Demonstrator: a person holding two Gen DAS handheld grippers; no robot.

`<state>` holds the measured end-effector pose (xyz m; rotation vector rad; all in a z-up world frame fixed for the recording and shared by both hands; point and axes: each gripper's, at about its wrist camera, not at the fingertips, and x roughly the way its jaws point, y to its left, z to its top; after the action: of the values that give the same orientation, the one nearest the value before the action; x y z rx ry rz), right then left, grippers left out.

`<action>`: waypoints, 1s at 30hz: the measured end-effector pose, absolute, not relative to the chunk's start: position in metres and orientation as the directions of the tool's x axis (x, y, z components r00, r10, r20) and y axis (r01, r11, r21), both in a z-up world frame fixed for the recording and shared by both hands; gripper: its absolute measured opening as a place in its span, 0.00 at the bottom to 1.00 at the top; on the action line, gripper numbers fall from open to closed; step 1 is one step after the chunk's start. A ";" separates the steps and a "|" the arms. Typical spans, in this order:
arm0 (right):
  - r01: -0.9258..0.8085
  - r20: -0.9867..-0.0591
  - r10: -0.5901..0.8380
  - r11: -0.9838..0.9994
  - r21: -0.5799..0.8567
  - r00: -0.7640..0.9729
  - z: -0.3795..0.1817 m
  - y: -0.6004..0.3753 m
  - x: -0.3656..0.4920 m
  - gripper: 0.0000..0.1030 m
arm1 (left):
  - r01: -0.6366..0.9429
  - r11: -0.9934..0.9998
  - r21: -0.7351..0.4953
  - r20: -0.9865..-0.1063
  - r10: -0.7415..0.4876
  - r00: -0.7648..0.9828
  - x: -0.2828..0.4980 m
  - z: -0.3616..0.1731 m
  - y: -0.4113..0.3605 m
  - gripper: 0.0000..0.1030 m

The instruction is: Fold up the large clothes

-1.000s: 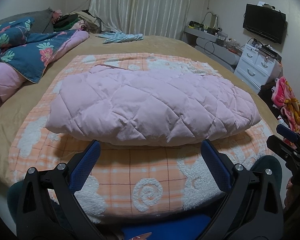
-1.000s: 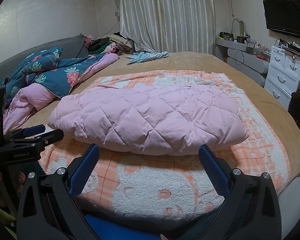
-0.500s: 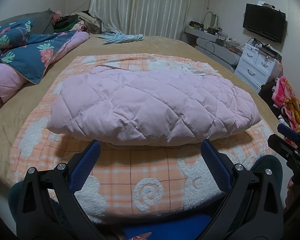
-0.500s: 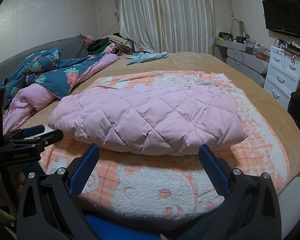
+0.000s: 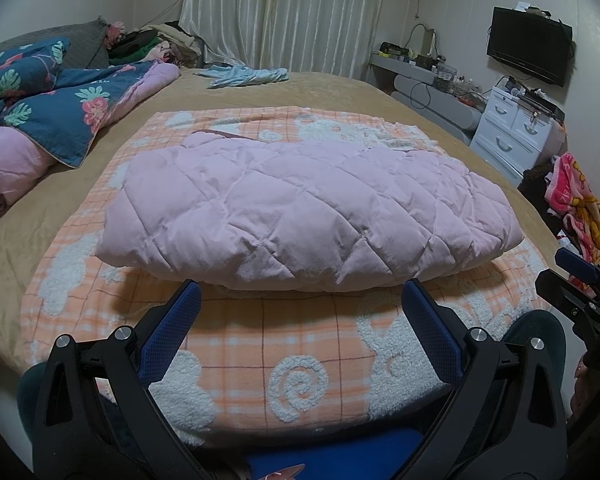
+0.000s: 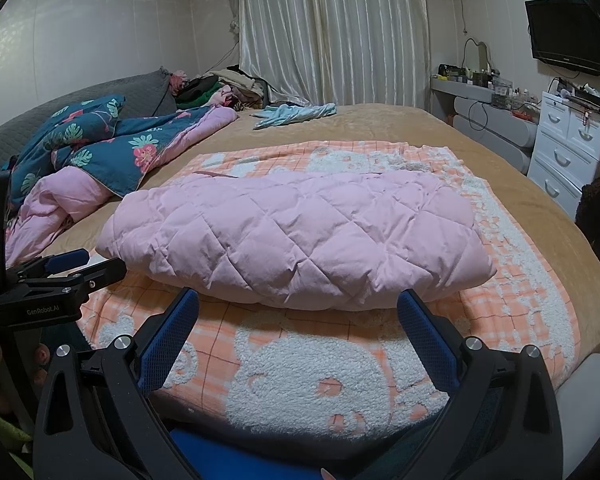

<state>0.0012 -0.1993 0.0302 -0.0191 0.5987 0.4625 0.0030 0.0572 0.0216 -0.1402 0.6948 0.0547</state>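
Matt quilted cloth jacket (image 5: 300, 208), fleecy blanket (image 5: 284, 344)

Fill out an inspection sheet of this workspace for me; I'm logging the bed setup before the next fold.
Surface: tan bedspread under an orange checked fleece blanket with white motifs.
Job's things: pink quilted padded garment lying folded on the blanket.
Clutter: blue floral quilt bunched at the left; light blue cloth at the far end; clothes pile by the curtain.
Grippers: left gripper and right gripper both open, empty, short of the garment.
Cables: wires at the grey shelf.
Surroundings: white drawer unit, wall television, curtains.
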 end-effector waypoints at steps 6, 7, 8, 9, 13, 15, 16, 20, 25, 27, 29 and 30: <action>-0.426 -0.546 0.415 0.898 0.114 0.728 0.030 -0.200 0.001 0.96 | -0.105 0.989 -0.104 -0.641 0.014 0.767 0.002 0.022 0.060 0.91; -0.425 -0.546 0.414 0.898 0.115 0.728 0.031 -0.199 0.001 0.96 | -0.104 0.989 -0.104 -0.641 0.013 0.767 0.002 0.023 0.061 0.91; -0.425 -0.546 0.415 0.898 0.116 0.728 0.030 -0.200 0.001 0.96 | -0.104 0.989 -0.106 -0.641 0.011 0.767 0.002 0.022 0.060 0.91; -0.425 -0.546 0.414 0.898 0.114 0.728 0.030 -0.200 0.001 0.96 | -0.104 0.989 -0.106 -0.641 0.012 0.767 0.002 0.022 0.061 0.91; -0.425 -0.546 0.414 0.898 0.115 0.728 0.031 -0.200 0.000 0.96 | -0.104 0.989 -0.105 -0.641 0.012 0.767 0.003 0.022 0.059 0.91; -0.425 -0.546 0.414 0.898 0.114 0.728 0.031 -0.200 0.001 0.96 | -0.103 0.989 -0.105 -0.641 0.012 0.767 0.002 0.022 0.059 0.91; -0.425 -0.546 0.414 0.898 0.114 0.728 0.031 -0.200 0.001 0.96 | -0.103 0.989 -0.105 -0.642 0.012 0.767 0.003 0.022 0.059 0.91; -0.425 -0.545 0.414 0.898 0.114 0.729 0.031 -0.200 0.000 0.96 | -0.104 0.989 -0.104 -0.641 0.013 0.767 0.002 0.023 0.060 0.91; -0.428 -0.550 0.413 0.897 0.108 0.726 0.031 -0.200 0.000 0.96 | -0.104 0.989 -0.107 -0.644 0.010 0.765 0.003 0.021 0.060 0.91; -0.420 -0.549 0.406 0.901 0.108 0.731 0.031 -0.201 0.001 0.96 | -0.100 0.989 -0.109 -0.643 0.007 0.766 0.002 0.021 0.060 0.91; -0.406 -0.550 0.394 0.907 0.107 0.736 0.033 -0.204 0.002 0.96 | -0.103 0.989 -0.109 -0.643 0.009 0.766 0.001 0.020 0.059 0.91; -0.400 -0.549 0.389 0.910 0.105 0.740 0.033 -0.205 0.002 0.96 | -0.110 0.988 -0.106 -0.646 0.016 0.763 0.002 0.019 0.059 0.91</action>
<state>0.0021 -0.2050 0.0332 -0.0199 0.5975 0.4327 0.0015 0.0591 0.0194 -0.1407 0.6998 0.0688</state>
